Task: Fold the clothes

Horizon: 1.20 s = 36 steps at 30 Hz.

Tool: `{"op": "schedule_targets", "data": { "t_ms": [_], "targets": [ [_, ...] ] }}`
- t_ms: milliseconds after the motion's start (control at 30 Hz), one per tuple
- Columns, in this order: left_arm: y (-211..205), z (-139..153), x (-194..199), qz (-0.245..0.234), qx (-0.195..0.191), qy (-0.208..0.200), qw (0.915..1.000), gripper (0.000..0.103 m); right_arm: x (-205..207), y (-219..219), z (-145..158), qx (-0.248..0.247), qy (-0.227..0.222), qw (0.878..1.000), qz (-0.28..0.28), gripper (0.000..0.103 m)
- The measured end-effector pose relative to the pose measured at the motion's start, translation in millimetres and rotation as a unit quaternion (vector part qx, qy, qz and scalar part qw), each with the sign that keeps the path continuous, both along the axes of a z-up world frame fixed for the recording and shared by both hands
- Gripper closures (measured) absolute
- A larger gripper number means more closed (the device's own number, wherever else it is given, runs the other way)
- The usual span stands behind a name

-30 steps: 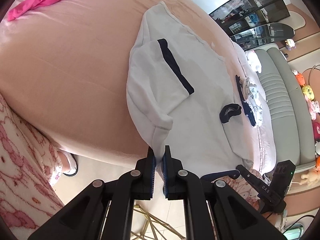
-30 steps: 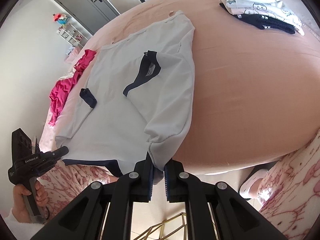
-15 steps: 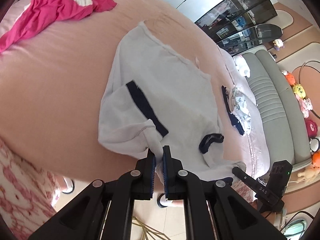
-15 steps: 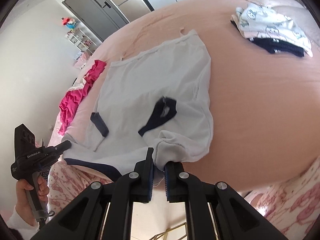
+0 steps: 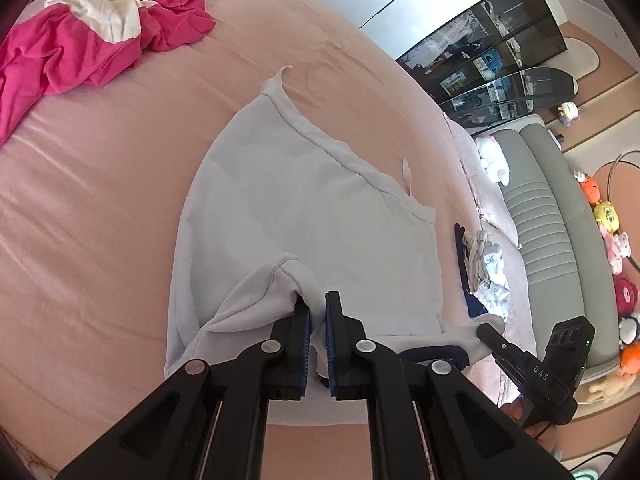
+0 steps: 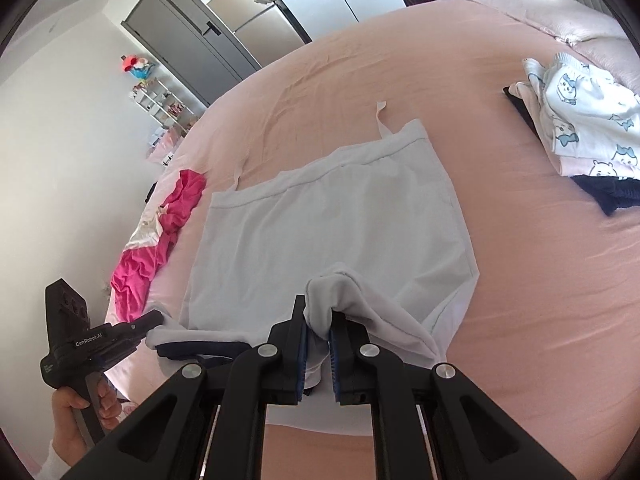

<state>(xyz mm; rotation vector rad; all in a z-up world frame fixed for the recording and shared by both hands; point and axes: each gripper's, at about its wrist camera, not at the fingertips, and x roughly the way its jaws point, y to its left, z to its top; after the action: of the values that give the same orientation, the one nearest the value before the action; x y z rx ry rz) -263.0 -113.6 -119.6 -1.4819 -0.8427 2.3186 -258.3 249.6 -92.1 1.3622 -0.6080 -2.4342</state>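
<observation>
A pale grey T-shirt [image 5: 304, 208] lies on the pink bed [image 5: 100, 200], its hem at the far end. Its near end is lifted and doubled over the body. My left gripper [image 5: 317, 300] is shut on a bunched fold of that lifted cloth. In the right wrist view the shirt [image 6: 340, 216] looks the same, and my right gripper [image 6: 319, 312] is shut on the other lifted corner. Each gripper shows in the other's view: the right gripper [image 5: 492, 334] pinches cloth near a navy trim, and the left gripper [image 6: 152, 320] is held by a hand at the lower left.
A crumpled pink garment [image 5: 80, 48] lies at the far left of the bed. A stack of folded clothes [image 6: 580, 128] sits at the right. Beyond the bed are a grey sofa [image 5: 552, 216] with plush toys [image 5: 608, 216] and tall grey wardrobes [image 6: 192, 36].
Both grippers have moved forward over the bed and carried the shirt's near end over its body. The navy-trimmed sleeves and collar that showed on top are now covered.
</observation>
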Motion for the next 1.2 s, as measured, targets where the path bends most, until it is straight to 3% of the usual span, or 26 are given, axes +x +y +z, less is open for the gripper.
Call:
{"op": "schedule_targets", "data": {
  "t_ms": [100, 233, 333, 367, 433, 467, 500, 633, 667, 733, 800, 900, 1033, 1100, 1133, 1200],
  "targets": [
    [-2, -18, -23, 0.005, 0.009, -0.026, 0.9996, 0.094, -18, 7, -16, -0.018, -0.006, 1.000, -0.021, 0.094],
    [2, -32, -47, -0.010, 0.000, -0.031, 0.9995, 0.093, -42, 3, -60, 0.021, -0.055, 0.998, -0.022, 0.093],
    [8, -27, -62, -0.031, -0.005, -0.020, 0.9993, 0.089, -50, 0, -53, 0.007, -0.033, 0.999, -0.016, 0.091],
    [10, -23, -67, -0.033, -0.012, -0.015, 0.9993, 0.081, -54, 0, -46, 0.005, -0.019, 1.000, -0.017, 0.088],
    [10, -16, -76, -0.029, -0.029, -0.006, 0.9992, 0.052, -62, 0, -33, 0.003, 0.011, 1.000, -0.018, 0.053],
    [9, -14, -80, -0.021, -0.036, -0.005, 0.9991, 0.029, -66, 0, -26, 0.001, 0.026, 0.999, -0.019, 0.046],
    [5, -13, -81, -0.012, -0.034, -0.006, 0.9993, 0.024, -70, 2, -21, 0.005, 0.036, 0.999, -0.030, 0.043],
    [-2, -2, -71, -0.010, -0.050, 0.023, 0.9985, 0.024, -76, 10, -14, -0.007, 0.015, 0.998, -0.055, 0.042],
    [1, 5, -65, -0.027, -0.071, 0.045, 0.9961, 0.024, -71, 8, -12, -0.001, 0.015, 0.999, -0.043, 0.042],
    [17, 16, -49, -0.093, -0.124, 0.083, 0.9845, 0.024, -51, -12, -8, 0.058, 0.029, 0.998, 0.015, 0.042],
    [36, 19, -30, -0.153, -0.172, 0.106, 0.9674, 0.024, -30, -33, -4, 0.119, 0.045, 0.989, 0.075, 0.043],
    [54, 11, -6, -0.197, -0.223, 0.125, 0.9466, 0.024, -1, -57, -18, 0.199, 0.053, 0.971, 0.121, 0.043],
    [49, -44, -16, -0.173, -0.286, 0.070, 0.9399, 0.024, -2, -59, -57, 0.235, 0.054, 0.963, 0.122, 0.043],
    [30, -50, -19, -0.145, -0.274, 0.056, 0.9491, 0.023, -10, -53, -77, 0.239, 0.055, 0.961, 0.125, 0.041],
    [21, -51, -19, -0.131, -0.264, 0.051, 0.9542, 0.023, -12, -46, -76, 0.219, 0.056, 0.966, 0.125, 0.041],
    [18, -41, -15, -0.126, -0.293, 0.065, 0.9455, 0.023, -13, -28, -66, 0.195, 0.055, 0.972, 0.119, 0.041]
  ]
}}
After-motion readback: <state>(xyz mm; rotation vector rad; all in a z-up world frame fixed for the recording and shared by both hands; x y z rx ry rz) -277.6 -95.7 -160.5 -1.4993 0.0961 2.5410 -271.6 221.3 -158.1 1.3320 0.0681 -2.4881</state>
